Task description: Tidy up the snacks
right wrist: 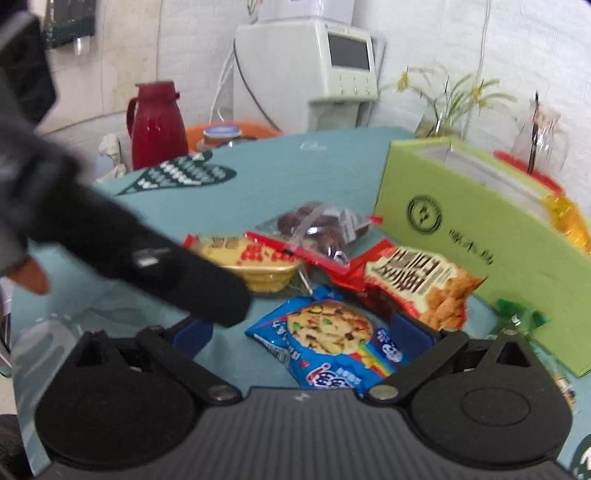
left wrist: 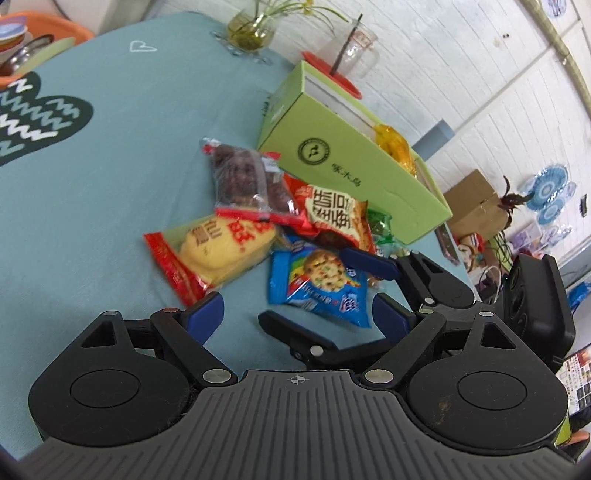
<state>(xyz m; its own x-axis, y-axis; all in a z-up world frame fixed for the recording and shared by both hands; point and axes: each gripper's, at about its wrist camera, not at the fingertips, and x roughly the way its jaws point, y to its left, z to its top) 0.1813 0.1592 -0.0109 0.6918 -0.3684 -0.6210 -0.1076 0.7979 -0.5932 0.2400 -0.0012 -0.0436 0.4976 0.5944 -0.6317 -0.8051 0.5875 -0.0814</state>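
A pile of snack packets lies on the teal tablecloth beside an open green box (left wrist: 343,155) (right wrist: 480,236). The pile holds a blue cookie packet (left wrist: 317,284) (right wrist: 328,343), a yellow cake packet (left wrist: 218,251) (right wrist: 258,266), a red cracker packet (left wrist: 332,214) (right wrist: 417,280) and a clear bag of brown sweets (left wrist: 243,181) (right wrist: 321,225). An orange packet (left wrist: 395,144) lies in the box. My left gripper (left wrist: 299,314) is open and empty just short of the pile. My right gripper (right wrist: 299,332) is open, its jaws on either side of the cookie packet. It also shows in the left wrist view (left wrist: 369,273).
A plant vase (left wrist: 251,29) and a glass mug on a red coaster (left wrist: 351,51) stand behind the box. A red jug (right wrist: 155,122) and an orange basin (left wrist: 44,29) sit at the table's far edge. A small green wrapper (right wrist: 517,317) lies by the box.
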